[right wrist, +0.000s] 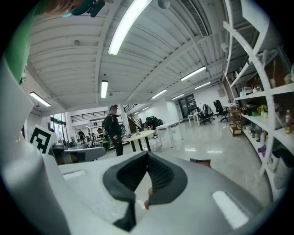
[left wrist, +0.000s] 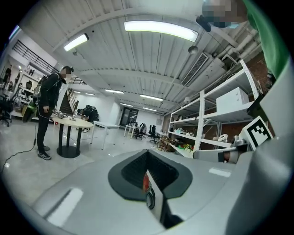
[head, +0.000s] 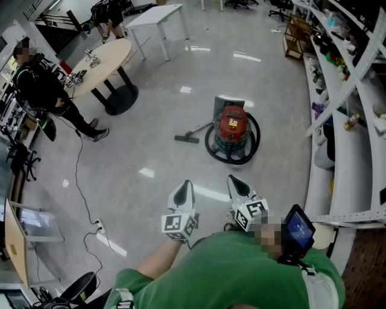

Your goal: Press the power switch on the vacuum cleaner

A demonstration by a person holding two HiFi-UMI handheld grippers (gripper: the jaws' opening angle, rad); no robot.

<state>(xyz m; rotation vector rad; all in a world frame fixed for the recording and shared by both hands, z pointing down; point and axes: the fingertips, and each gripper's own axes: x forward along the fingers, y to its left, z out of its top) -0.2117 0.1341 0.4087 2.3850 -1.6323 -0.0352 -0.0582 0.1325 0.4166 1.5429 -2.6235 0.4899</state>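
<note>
The red vacuum cleaner (head: pixel 232 125) stands on the grey floor ahead of me, ringed by its coiled black hose (head: pixel 212 152). Its floor nozzle (head: pixel 187 139) lies to its left. Both grippers are held close to my chest, well short of the vacuum and pointing toward it. The left gripper (head: pixel 184 187) has its jaws together and holds nothing. So does the right gripper (head: pixel 236 181). In the left gripper view, the left gripper (left wrist: pixel 147 153) shows a sliver of the red vacuum (left wrist: pixel 145 181) through its slit. In the right gripper view, the vacuum's top (right wrist: pixel 202 161) peeks over the right gripper (right wrist: pixel 148 156).
White curved shelving (head: pixel 344 139) with small items runs along the right. A round table (head: pixel 99 60) stands far left with a person (head: pixel 42 90) beside it. A white table (head: pixel 154 15) is further back. A black cable (head: pixel 78 175) and power strip (head: pixel 99 228) lie at the left.
</note>
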